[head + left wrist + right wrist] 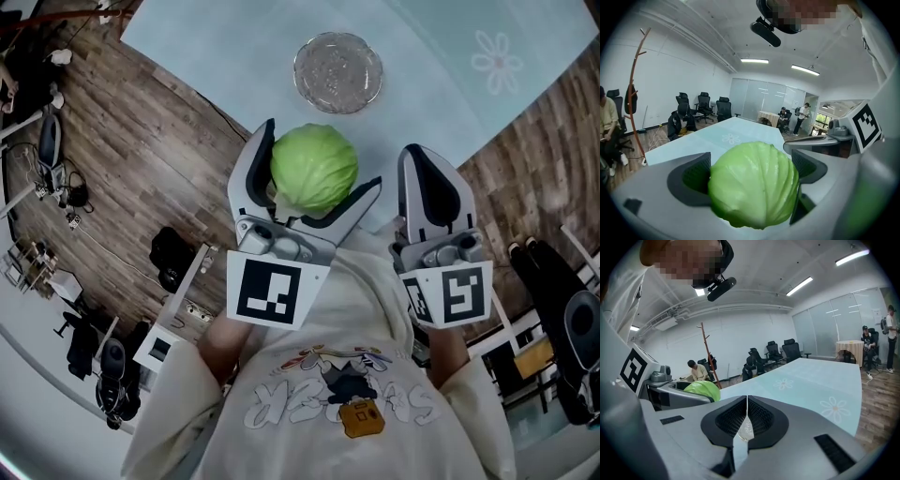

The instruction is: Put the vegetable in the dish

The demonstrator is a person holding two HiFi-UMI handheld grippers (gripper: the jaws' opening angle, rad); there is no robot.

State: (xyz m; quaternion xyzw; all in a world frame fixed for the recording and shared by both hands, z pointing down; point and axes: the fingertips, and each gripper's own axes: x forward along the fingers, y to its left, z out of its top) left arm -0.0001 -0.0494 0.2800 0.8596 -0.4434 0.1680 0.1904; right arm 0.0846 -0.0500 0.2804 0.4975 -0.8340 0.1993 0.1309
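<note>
A round green cabbage (314,168) is clamped between the jaws of my left gripper (316,186), held up above the near edge of the pale blue table. In the left gripper view the cabbage (754,183) fills the gap between the two dark pads. A clear glass dish (337,71) stands on the table farther out, apart from the cabbage. My right gripper (429,192) hangs to the right of the cabbage, jaws pressed together with nothing between them. From the right gripper view the cabbage (701,391) shows at the left.
The pale blue tablecloth (441,84) with white flower prints covers the table. Wooden floor lies to the left, with cables, stands and office chairs (112,370). A coat stand (633,89) and several people sit or stand far off in the room.
</note>
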